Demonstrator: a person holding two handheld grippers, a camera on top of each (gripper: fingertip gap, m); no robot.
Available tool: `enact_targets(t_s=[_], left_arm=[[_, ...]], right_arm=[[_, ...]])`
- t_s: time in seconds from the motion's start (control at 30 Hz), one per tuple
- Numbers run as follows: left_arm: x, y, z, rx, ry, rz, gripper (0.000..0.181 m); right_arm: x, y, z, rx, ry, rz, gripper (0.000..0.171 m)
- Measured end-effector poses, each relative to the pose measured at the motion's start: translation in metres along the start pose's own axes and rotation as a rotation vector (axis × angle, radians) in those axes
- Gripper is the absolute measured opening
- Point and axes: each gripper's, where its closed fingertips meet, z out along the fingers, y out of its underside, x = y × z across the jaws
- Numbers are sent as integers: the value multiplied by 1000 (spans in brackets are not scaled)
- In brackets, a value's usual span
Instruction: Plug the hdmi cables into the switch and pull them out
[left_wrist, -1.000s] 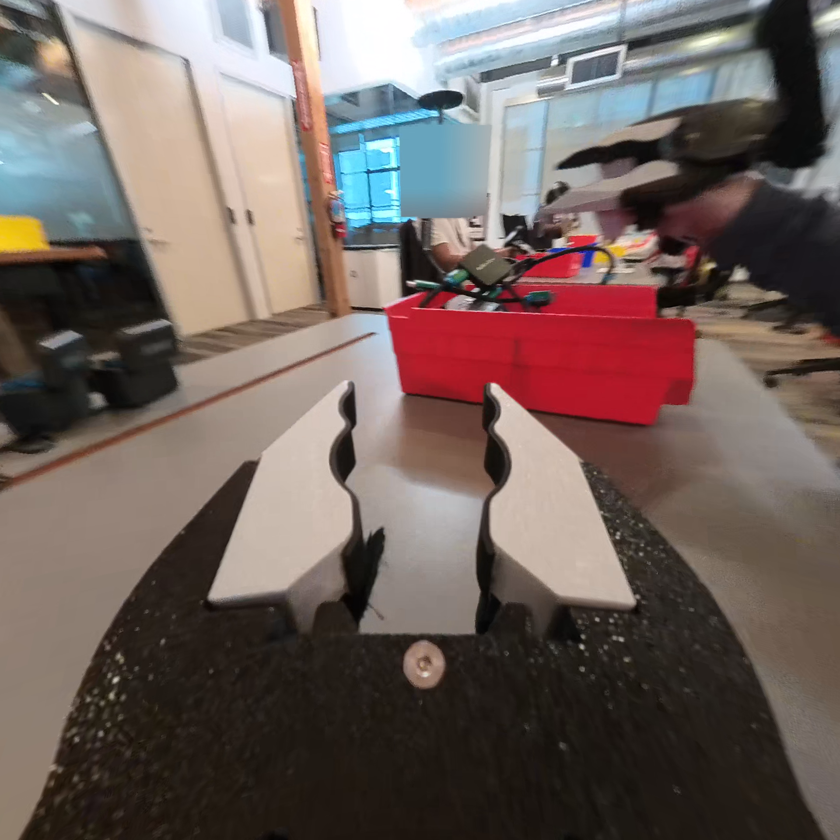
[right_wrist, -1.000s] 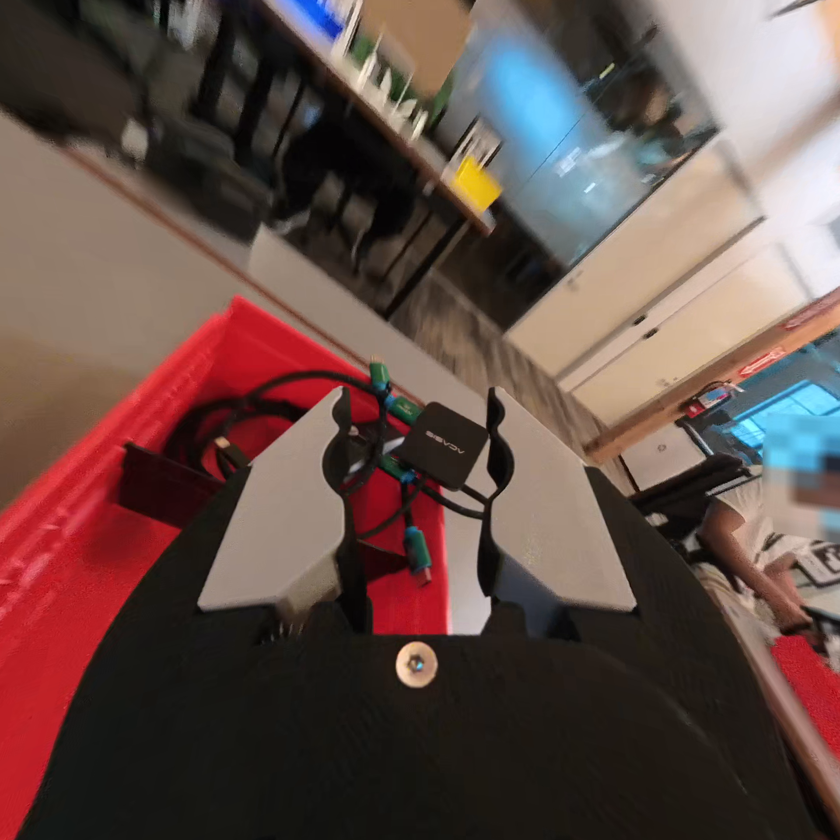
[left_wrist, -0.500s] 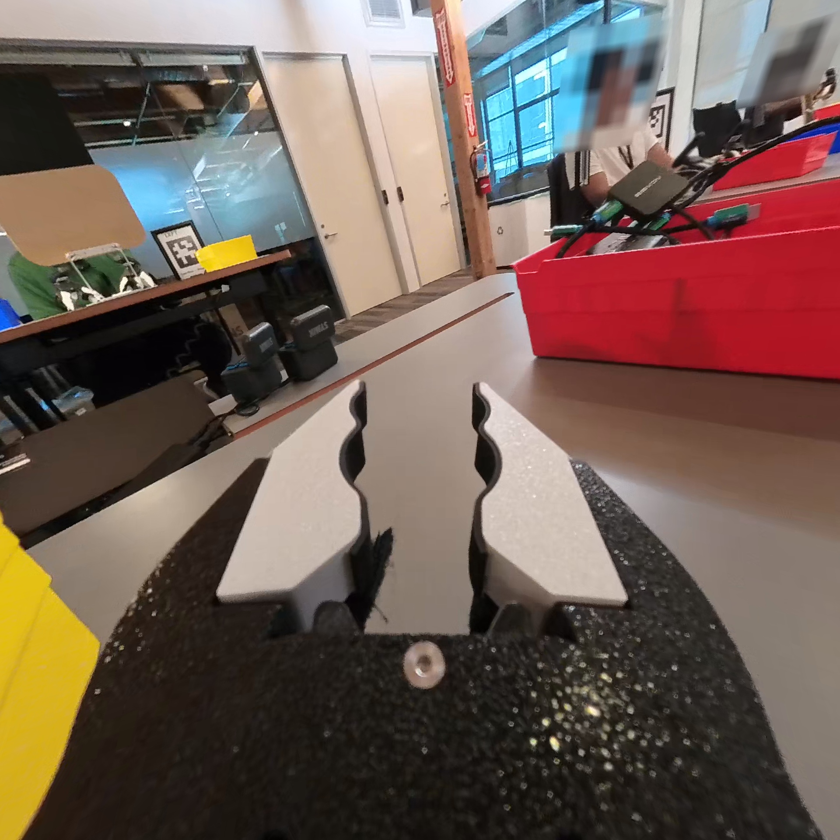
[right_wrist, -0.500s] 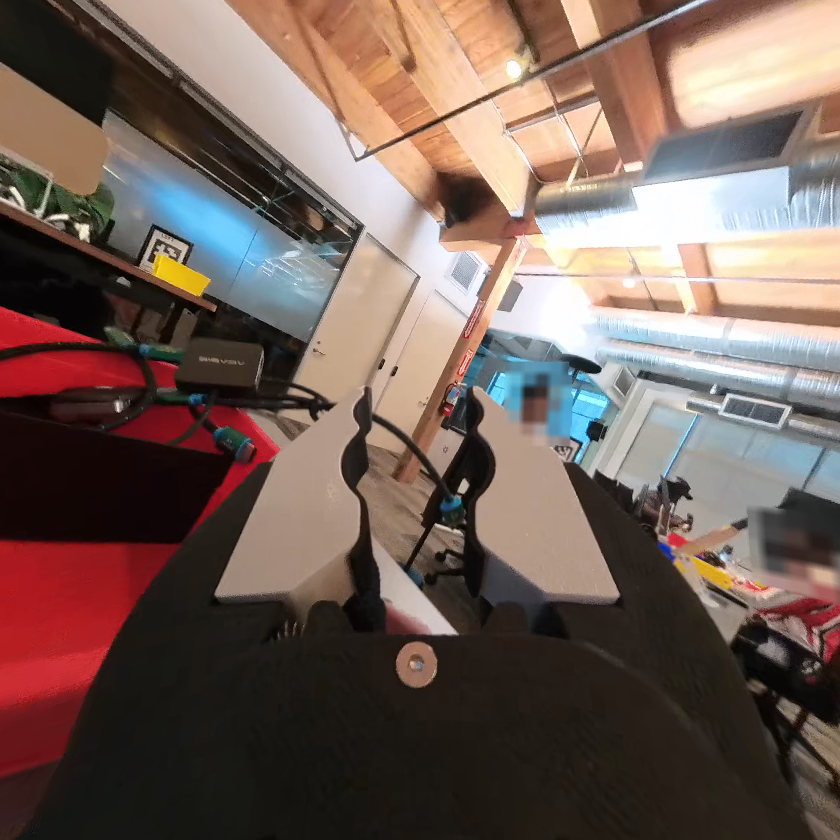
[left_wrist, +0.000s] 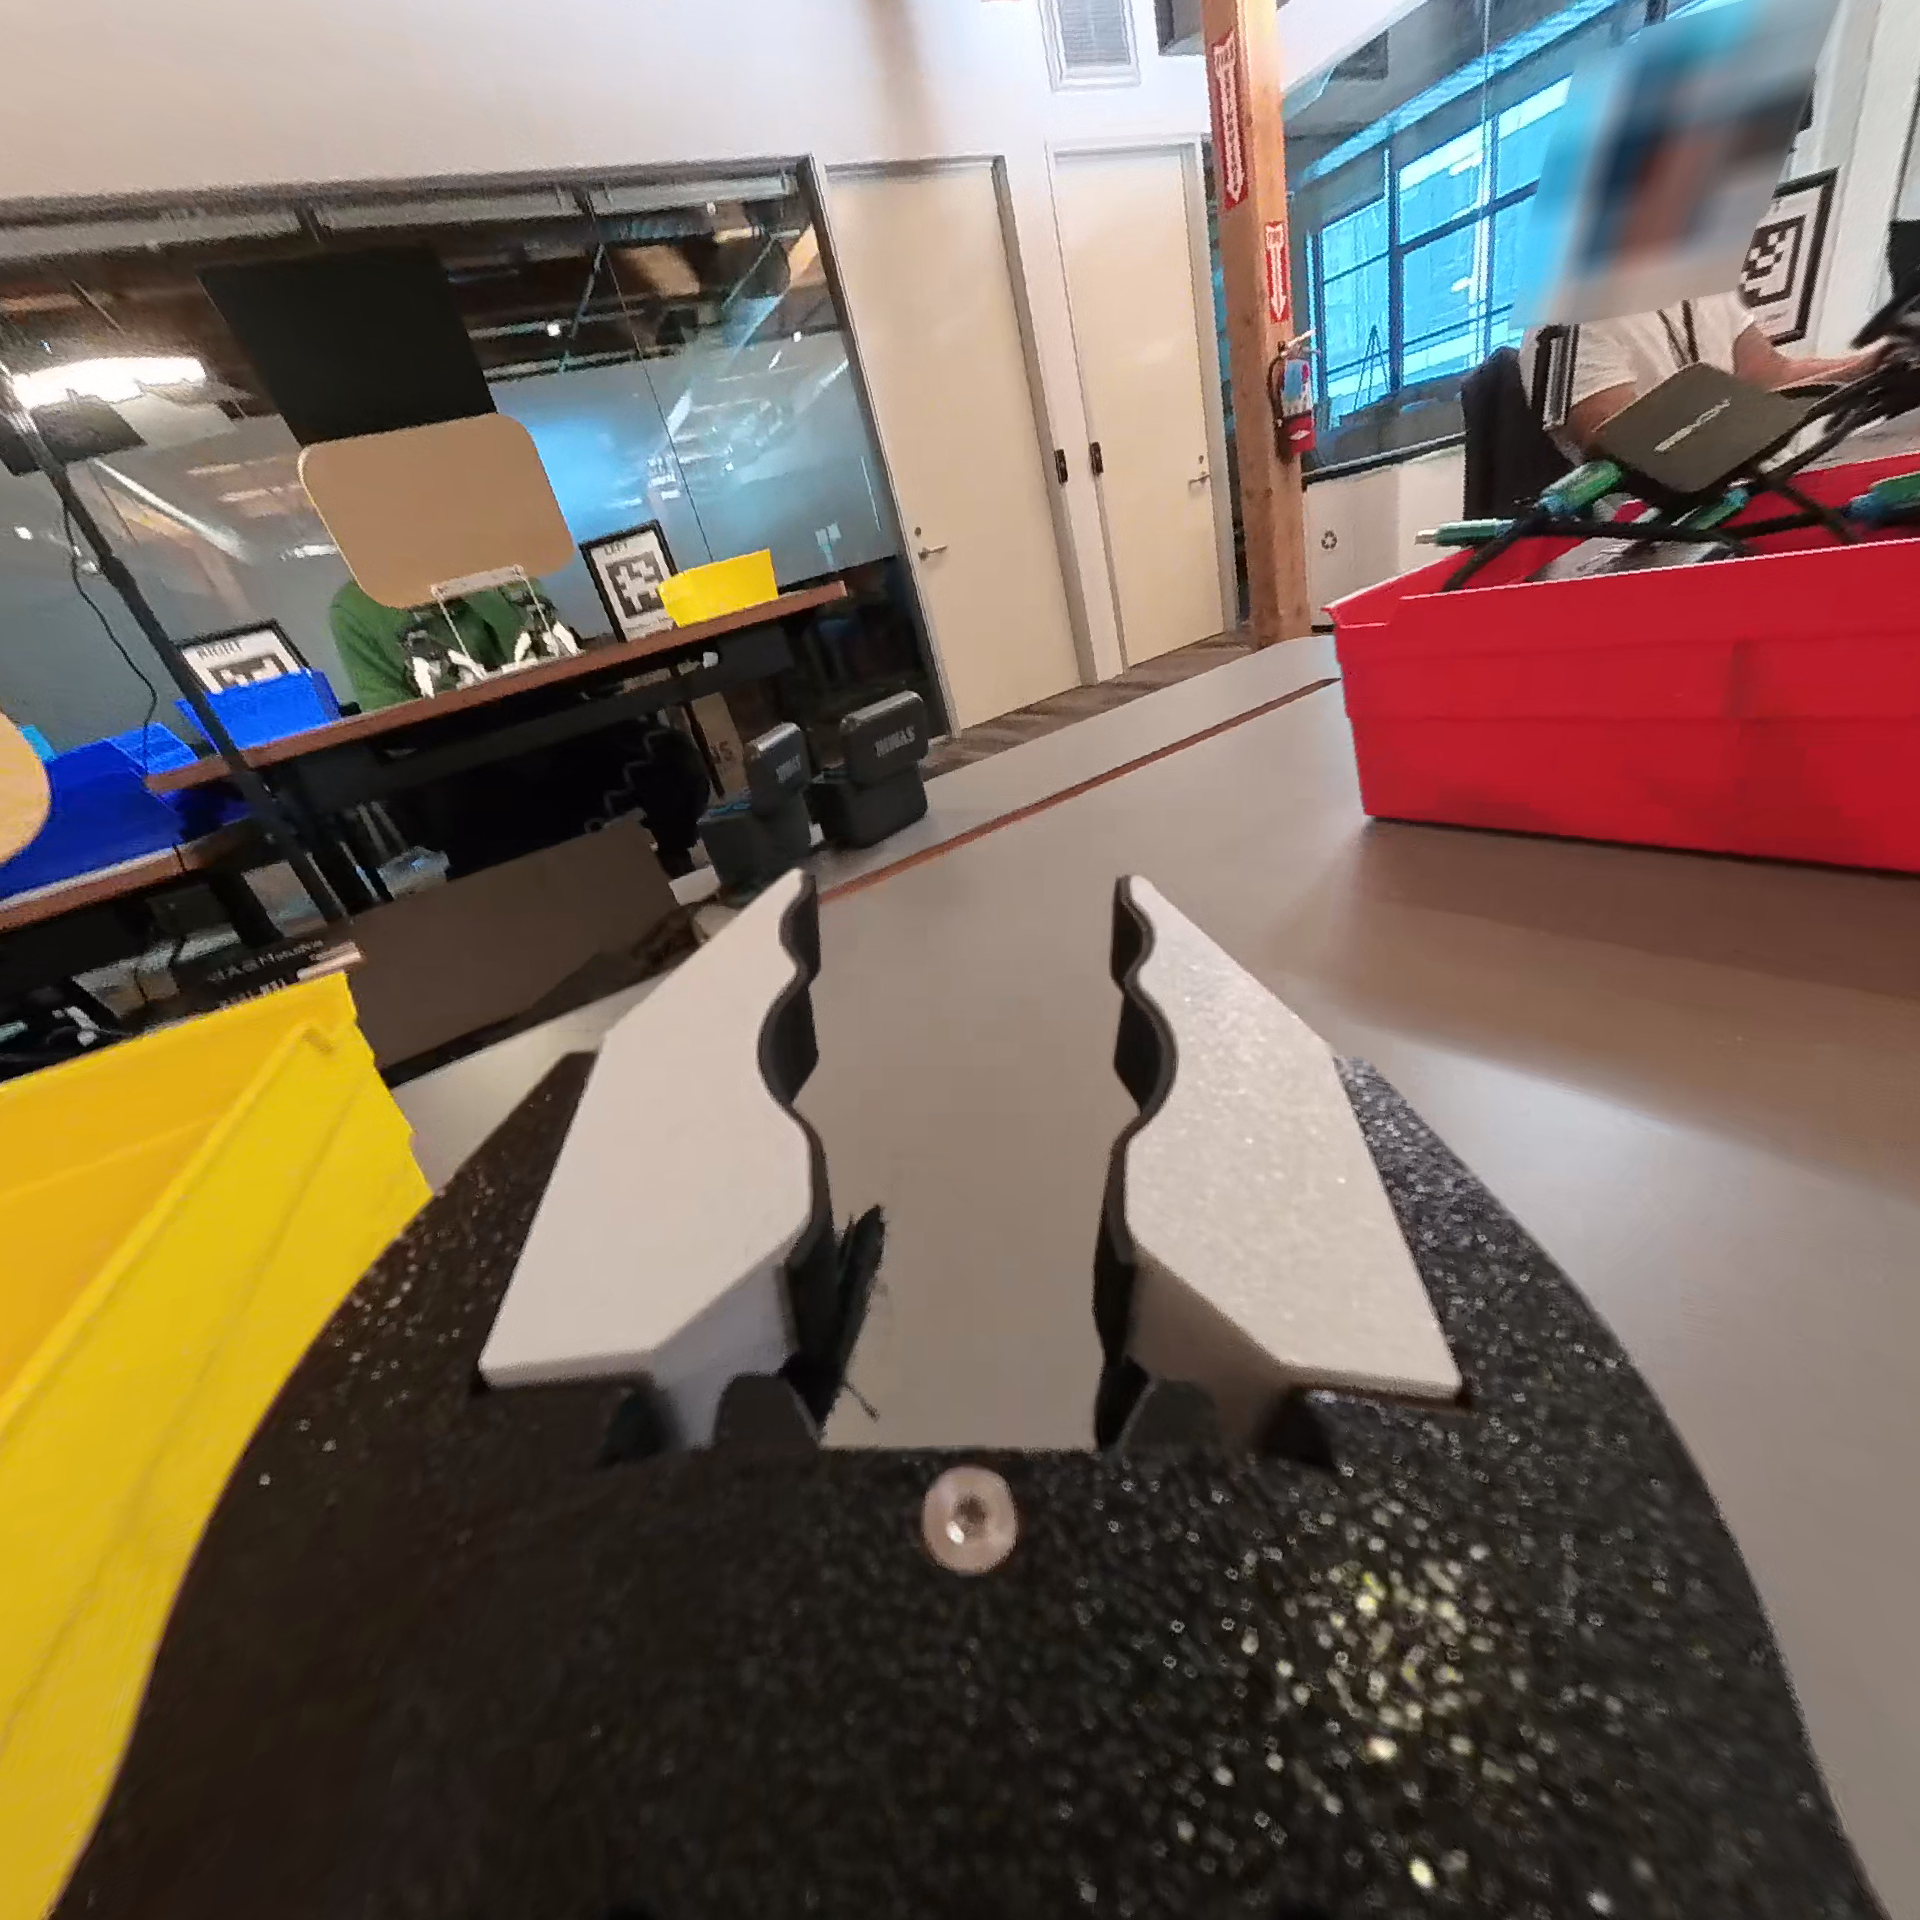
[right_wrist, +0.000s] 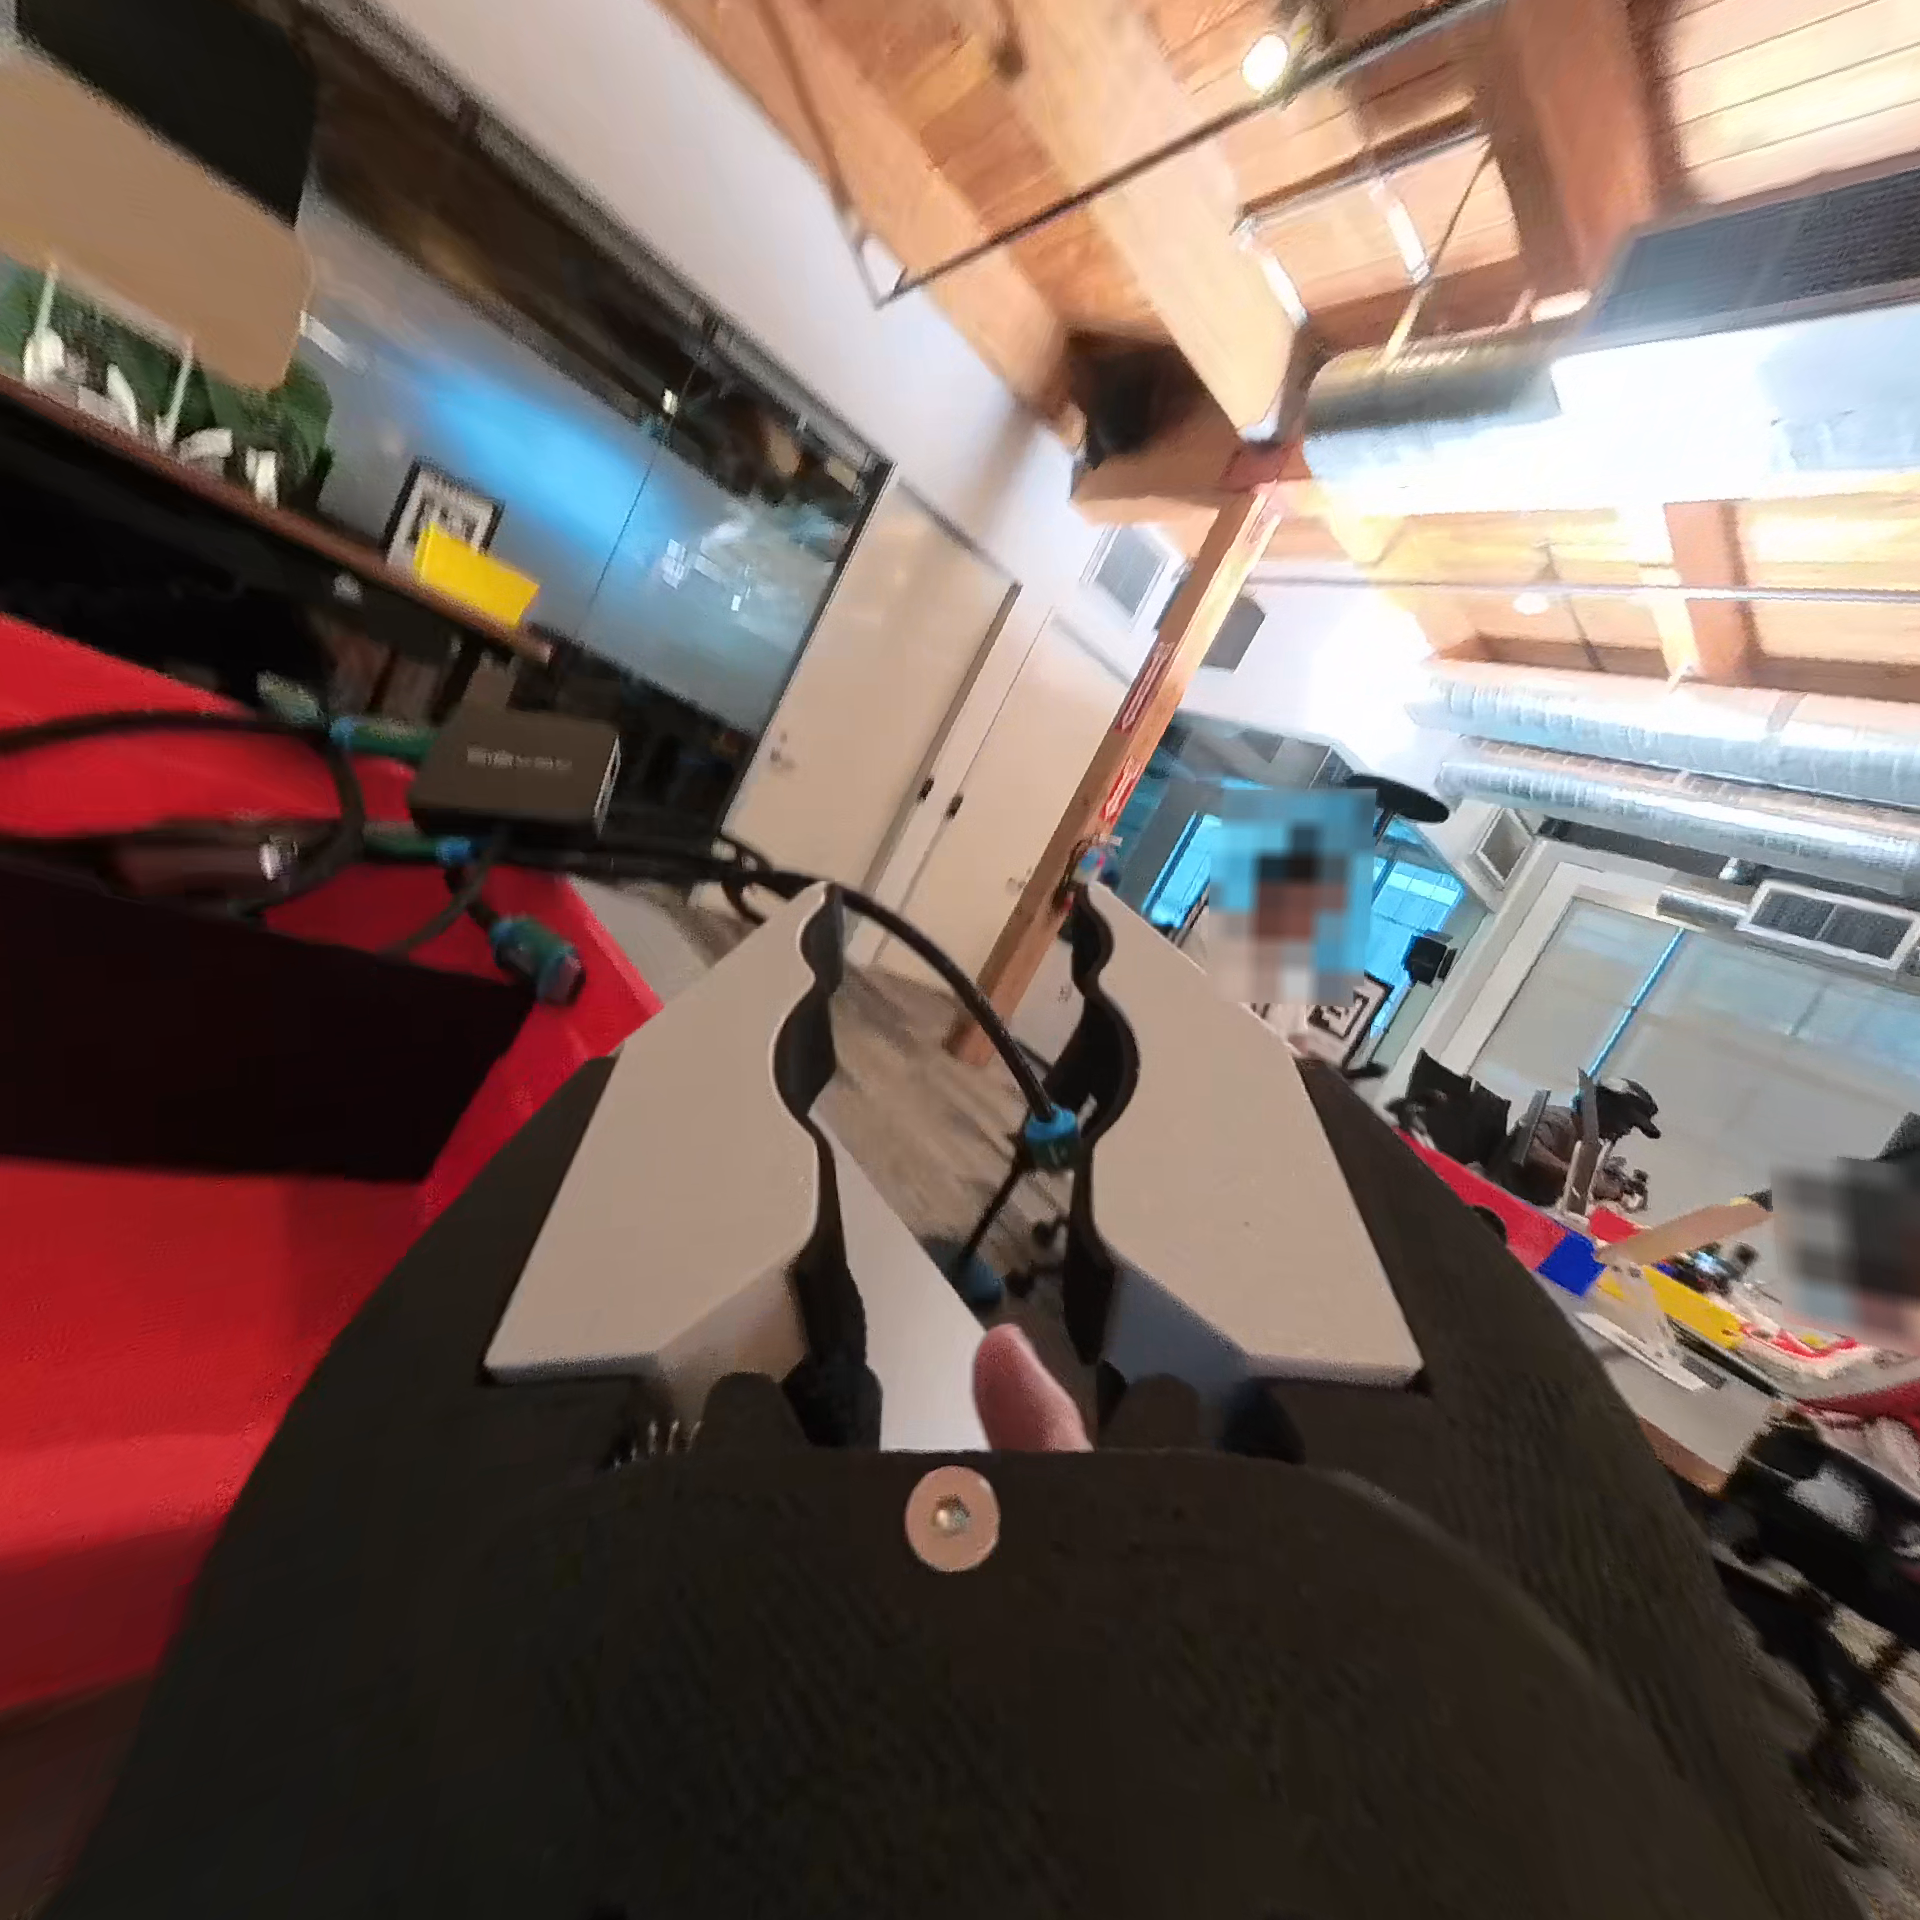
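Observation:
The black HDMI switch (left_wrist: 1704, 426) rests on a tangle of black cables with green plugs (left_wrist: 1579, 488) on top of a red bin (left_wrist: 1621, 717) at the far right. My left gripper (left_wrist: 964, 888) is open and empty, low over the grey table (left_wrist: 1558, 1091), well left of the bin. In the right wrist view the switch (right_wrist: 514, 769) sits at the left over the red bin (right_wrist: 156, 1299). My right gripper (right_wrist: 956, 899) is open and tilted upward. A black cable (right_wrist: 966, 997) runs between its fingers, with its blue-green plug (right_wrist: 1049, 1138) close to the right finger.
A yellow bin (left_wrist: 156, 1247) stands close at the left of my left gripper. A dark divider (right_wrist: 208, 1060) crosses the red bin. A person's fingertip (right_wrist: 1023, 1392) shows at the base of my right gripper. People sit at desks beyond the table. It is some 20 centimeters from my right tips to the black HDMI switch (left_wrist: 1704, 426). Seen from the right wrist view (right_wrist: 506, 763) as well.
My left gripper swung left, so the red bin slid to the right and the yellow bin came into view. My right gripper tilted up from the bin; a cable now hangs between its fingers.

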Motion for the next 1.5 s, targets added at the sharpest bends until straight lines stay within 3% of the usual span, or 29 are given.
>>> enact_targets(t_s=[0.2, 0.3, 0.4, 0.53, 0.63, 0.77, 0.83, 0.9, 1.07, 1.13, 1.2, 1.37, 1.5], left_arm=[[23, -16, -24, -37, -50, 105, 75], [59, -50, -53, -3, 32, 73, 67], [66, -77, -82, 66, 0, 9, 64], [24, -68, -97, -59, -175, 154, 77], [-8, -55, -106, -117, -271, 177, 101], [-39, -33, -116, -221, -374, 247, 122], [-59, -15, -124, -327, -444, 270, 123], [-80, -1, -133, -378, -530, 254, 110], [-91, 34, -139, -475, -501, 110, 72], [-92, 43, -141, -511, -473, 120, 29], [-99, 41, -144, -488, -510, 143, 12], [-100, 50, -144, -552, -507, 247, 19], [-96, 52, -139, -561, -445, 207, 8]], right_arm=[[0, 19, 5, -109, -100, 71, 59], [-1, 25, 7, -135, -162, 160, 65], [-10, 40, 8, -219, -272, 238, 65], [-33, 47, 3, -300, -479, 399, 73], [-41, 44, 1, -324, -536, 499, 74], [-48, 40, 1, -329, -574, 469, 75], [-53, 41, 0, -347, -586, 449, 75], [-57, 46, 1, -382, -589, 450, 75], [-65, 66, 0, -501, -584, 440, 69], [-67, 74, -4, -549, -588, 411, 28], [-71, 79, -5, -576, -592, 391, 19], [-75, 83, -5, -615, -581, 360, 13], [-81, 77, -10, -601, -643, 426, 4]])
